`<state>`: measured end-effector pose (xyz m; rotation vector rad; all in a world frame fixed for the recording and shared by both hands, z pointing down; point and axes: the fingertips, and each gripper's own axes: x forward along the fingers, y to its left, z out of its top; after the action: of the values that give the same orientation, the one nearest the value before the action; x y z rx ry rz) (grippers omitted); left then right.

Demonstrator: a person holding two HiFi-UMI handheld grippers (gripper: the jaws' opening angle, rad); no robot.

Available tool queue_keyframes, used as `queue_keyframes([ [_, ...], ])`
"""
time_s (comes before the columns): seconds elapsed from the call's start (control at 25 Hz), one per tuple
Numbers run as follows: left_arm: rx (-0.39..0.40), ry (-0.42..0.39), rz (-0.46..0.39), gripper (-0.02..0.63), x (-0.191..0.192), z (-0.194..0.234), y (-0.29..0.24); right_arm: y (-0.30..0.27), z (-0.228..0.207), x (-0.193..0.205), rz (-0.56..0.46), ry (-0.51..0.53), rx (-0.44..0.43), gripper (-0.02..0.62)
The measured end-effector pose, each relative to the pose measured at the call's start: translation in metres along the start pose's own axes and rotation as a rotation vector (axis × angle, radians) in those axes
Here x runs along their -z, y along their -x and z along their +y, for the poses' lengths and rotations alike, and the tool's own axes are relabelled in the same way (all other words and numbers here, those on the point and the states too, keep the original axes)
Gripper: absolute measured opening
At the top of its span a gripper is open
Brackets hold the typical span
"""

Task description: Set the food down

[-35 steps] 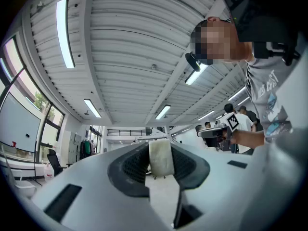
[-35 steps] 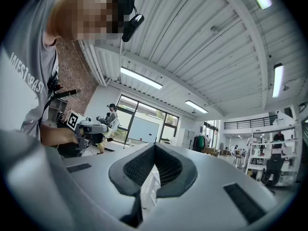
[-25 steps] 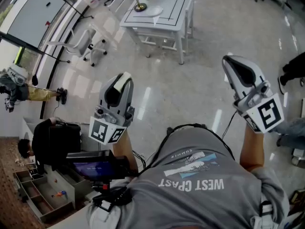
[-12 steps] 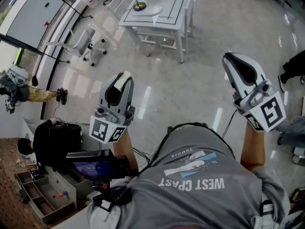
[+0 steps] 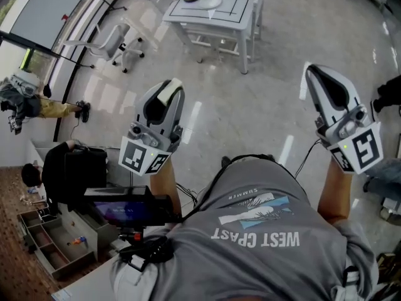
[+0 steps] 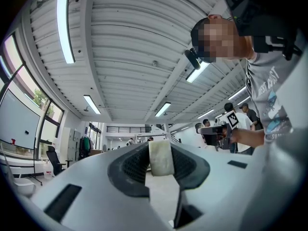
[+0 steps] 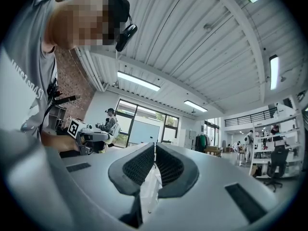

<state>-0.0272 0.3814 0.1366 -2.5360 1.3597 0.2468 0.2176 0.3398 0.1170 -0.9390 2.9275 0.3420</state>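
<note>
Little has changed in the hands. The left gripper (image 5: 166, 91) is held out in front of the person as it was a second ago, its fingers pinching a pale block of food (image 6: 160, 158) that stands upright between them. The right gripper (image 5: 311, 74) matches it on the other side. Its fingers are pressed almost together on a thin clear film (image 7: 150, 186) that hangs down below them; what the film is I cannot tell.

What has shifted is the head view itself. The white bench (image 5: 238, 6) now sits higher and further right, partly cut off by the top edge, while both grippers have slid a little to the right in the picture.

The food has not been set down. It is aloft with only bare floor (image 5: 250, 111) beneath it, and the bench is well apart from both grippers. Judging from this, the carrying stage is not over and the placing has not begun. The left grip looks steady, so the next need is a surface within reach — likely that bench, though nothing here confirms it.
</note>
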Motion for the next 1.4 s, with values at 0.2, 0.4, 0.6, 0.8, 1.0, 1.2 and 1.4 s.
queue_keyframes([
  [0.2, 0.031, -0.007, -0.01, 0.106, 0.029, 0.025, 0.007, -0.022, 0.015, 0.028, -0.006, -0.005, 0.029, 0.009],
  [0.4, 0.014, 0.017, 0.001, 0.106, 0.052, 0.083, 0.037, -0.097, 0.058, 0.041, 0.028, 0.02, -0.018, 0.009],
  [0.6, 0.028, 0.021, -0.008, 0.106, 0.054, 0.082, 0.028, -0.099, 0.057, 0.039, 0.033, 0.033, -0.005, 0.009],
  [0.8, 0.045, 0.03, -0.017, 0.106, 0.056, 0.081, 0.021, -0.097, 0.058, 0.036, 0.048, 0.051, 0.007, 0.009],
  [1.0, 0.051, 0.029, -0.02, 0.106, 0.052, 0.085, 0.014, -0.098, 0.046, 0.042, 0.043, 0.019, 0.018, 0.009],
  [1.2, 0.047, 0.025, -0.002, 0.106, 0.056, 0.079, 0.002, -0.099, 0.039, 0.044, 0.035, 0.008, -0.007, 0.009],
  [1.4, 0.003, 0.015, 0.033, 0.106, 0.074, 0.109, -0.072, -0.143, -0.041, 0.052, 0.034, 0.011, -0.053, 0.009],
])
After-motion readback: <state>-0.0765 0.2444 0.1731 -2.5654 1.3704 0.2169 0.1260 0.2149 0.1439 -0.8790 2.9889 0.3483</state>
